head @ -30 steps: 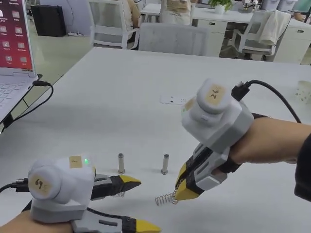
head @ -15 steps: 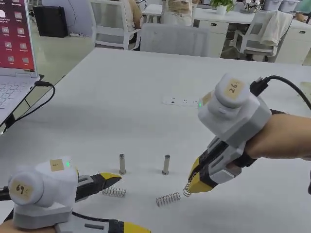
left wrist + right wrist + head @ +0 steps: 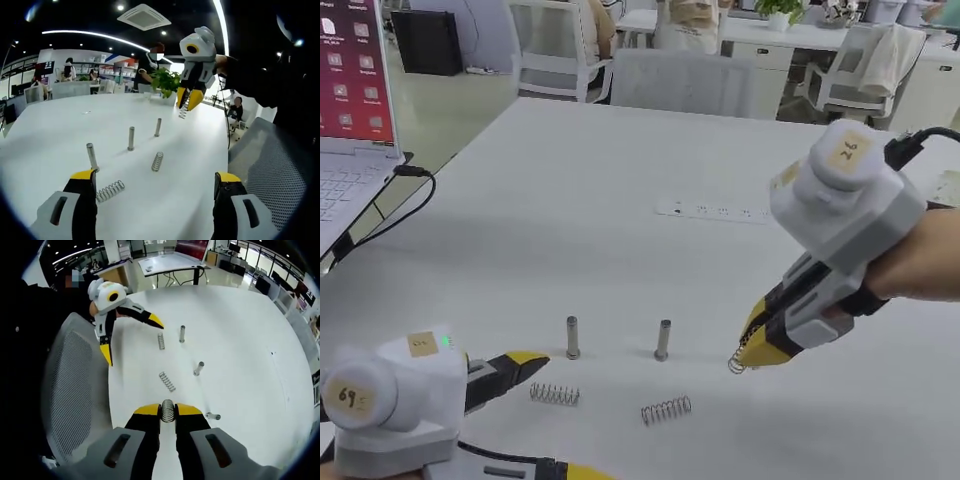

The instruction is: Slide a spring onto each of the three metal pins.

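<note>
Your right tool [image 3: 168, 410] is closed narrow on one spring [image 3: 167, 411], which sticks out past its tips. From that tool, the nearest pin [image 3: 212, 416] is just to the right of the tips. The middle pin [image 3: 198, 368] and the far pin [image 3: 182, 333] are farther ahead on the counter [image 3: 620, 200]. Your left tool [image 3: 156, 176] is spread wide and grips nothing. One loose spring [image 3: 109, 190] lies just beside its left tip, and a second loose spring [image 3: 157, 161] lies ahead between the tips.
</note>
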